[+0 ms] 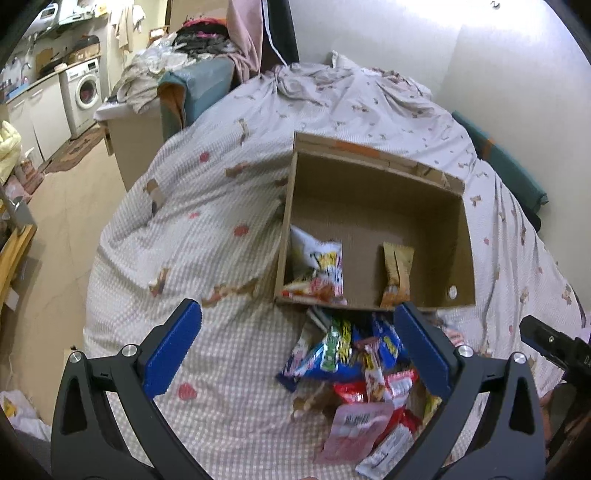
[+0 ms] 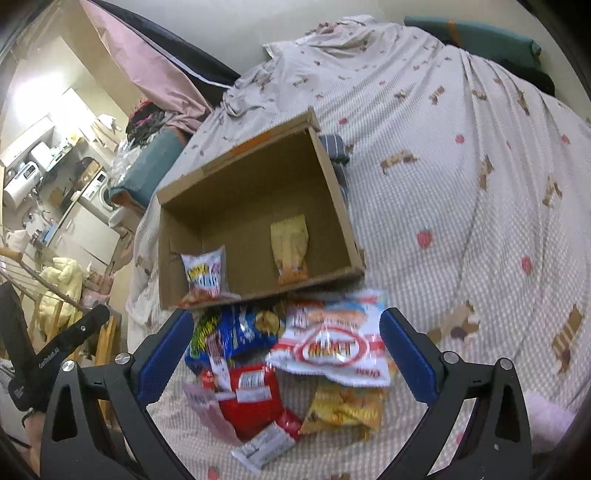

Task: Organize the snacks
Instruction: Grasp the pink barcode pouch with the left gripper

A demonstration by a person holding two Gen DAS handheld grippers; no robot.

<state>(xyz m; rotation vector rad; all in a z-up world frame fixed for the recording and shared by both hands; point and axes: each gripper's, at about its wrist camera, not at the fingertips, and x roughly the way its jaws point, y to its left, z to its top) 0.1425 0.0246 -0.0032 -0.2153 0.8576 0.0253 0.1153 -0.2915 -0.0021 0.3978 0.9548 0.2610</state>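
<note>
An open cardboard box (image 1: 369,184) (image 2: 255,184) lies on the bed with two packets inside: a white one (image 1: 321,266) (image 2: 205,275) at its left and a tan one (image 1: 397,273) (image 2: 290,251) near the middle. A heap of snack packets (image 1: 354,369) (image 2: 295,362) lies on the bedspread just in front of the box. My left gripper (image 1: 295,350) is open above the heap's left side, nothing between its blue pads. My right gripper (image 2: 286,354) is open too, straddling the heap above a large white packet with a red ring (image 2: 332,343).
The checked bedspread (image 1: 207,236) (image 2: 461,229) covers the bed. The floor (image 1: 62,229) drops off at the left, with a washing machine (image 1: 86,88), cabinets and piled clothes beyond. A green cushion (image 2: 472,33) lies at the far edge by the wall.
</note>
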